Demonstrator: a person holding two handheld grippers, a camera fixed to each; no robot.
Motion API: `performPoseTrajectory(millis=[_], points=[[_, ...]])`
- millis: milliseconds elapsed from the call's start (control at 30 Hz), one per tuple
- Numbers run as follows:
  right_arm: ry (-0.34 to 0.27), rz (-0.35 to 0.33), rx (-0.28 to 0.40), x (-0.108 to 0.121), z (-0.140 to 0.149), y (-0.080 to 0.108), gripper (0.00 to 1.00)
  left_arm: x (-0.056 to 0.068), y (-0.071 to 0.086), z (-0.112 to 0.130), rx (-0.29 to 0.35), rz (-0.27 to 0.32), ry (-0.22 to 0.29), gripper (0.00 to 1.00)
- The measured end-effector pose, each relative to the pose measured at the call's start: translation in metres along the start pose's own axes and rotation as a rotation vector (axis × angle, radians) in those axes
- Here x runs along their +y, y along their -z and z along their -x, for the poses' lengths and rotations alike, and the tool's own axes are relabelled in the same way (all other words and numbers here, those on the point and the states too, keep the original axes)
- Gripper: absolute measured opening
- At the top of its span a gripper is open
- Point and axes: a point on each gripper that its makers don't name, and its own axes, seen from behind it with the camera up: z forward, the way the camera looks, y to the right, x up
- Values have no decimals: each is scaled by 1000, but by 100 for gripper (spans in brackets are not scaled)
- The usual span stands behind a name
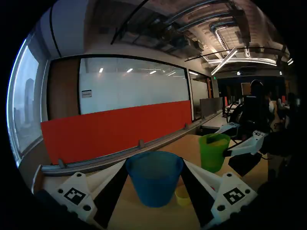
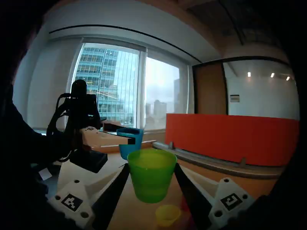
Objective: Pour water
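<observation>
The green cup (image 2: 152,174) sits upright at the lower centre of the right gripper view, clamped between the two fingers of the right gripper (image 2: 152,168), one finger pressed to each side of its wall. Its rim is level. From where I stand I cannot tell how much water is in it.

The blue cup (image 1: 154,178) is held the same way at the lower centre of the left gripper view: upright, mouth open to the ceiling, with the left gripper (image 1: 154,168) closed on it from both sides.

What matters for the pour is how the two cups lie to one another. In the left gripper view the green one hangs to the right of the blue one, a little higher in the frame and farther off. In the right gripper view the blue one shows up and to the left, just behind the green rim. They are near but apart, with no rim over the other. As I judge it, one cup has to be brought over the other's mouth and tipped toward it.

Below them a small yellow cup (image 1: 183,196) stands on the wooden table (image 1: 184,143), just beside the blue cup's base. Behind runs an orange panel (image 1: 115,130).
</observation>
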Motion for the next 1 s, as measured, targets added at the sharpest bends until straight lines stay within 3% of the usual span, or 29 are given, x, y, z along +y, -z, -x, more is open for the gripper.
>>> performPoseTrajectory(millis=[367, 1000], points=[[0, 45, -4, 14, -1, 20, 88, 10, 3, 26, -16, 10, 19, 89], [-5, 161, -18, 52, 2, 72, 88, 23, 9, 55, -54, 17, 29, 89]])
